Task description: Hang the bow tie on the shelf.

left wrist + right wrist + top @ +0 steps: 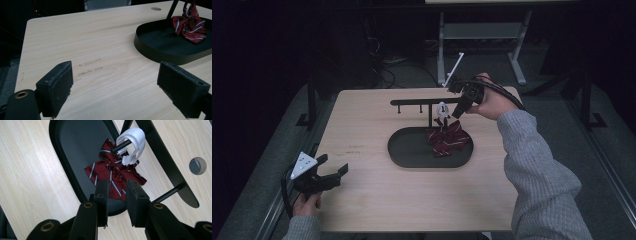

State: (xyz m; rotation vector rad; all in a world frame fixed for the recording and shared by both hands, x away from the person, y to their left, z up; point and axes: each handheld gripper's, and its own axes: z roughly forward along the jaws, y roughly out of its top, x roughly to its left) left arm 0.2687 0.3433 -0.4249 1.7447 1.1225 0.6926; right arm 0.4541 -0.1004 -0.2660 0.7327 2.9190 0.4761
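The dark red striped fabric bow [447, 137] hangs by a white plastic hook [132, 143] from the short peg of a black metal stand [427, 103], its lower folds resting in the stand's black oval tray [404, 150] on the pale wooden worktop [362, 125]. The right claw [116, 195] sits directly above and just short of the bow, jaws nearly together with a narrow gap, gripping nothing. The bow's long axis runs across the tray's width, wings spread to either side of the knot. The left claw [332, 170] is well apart at the worktop's near left corner, jaws wide apart and empty. Judgement: the right claw is far nearer for any approach
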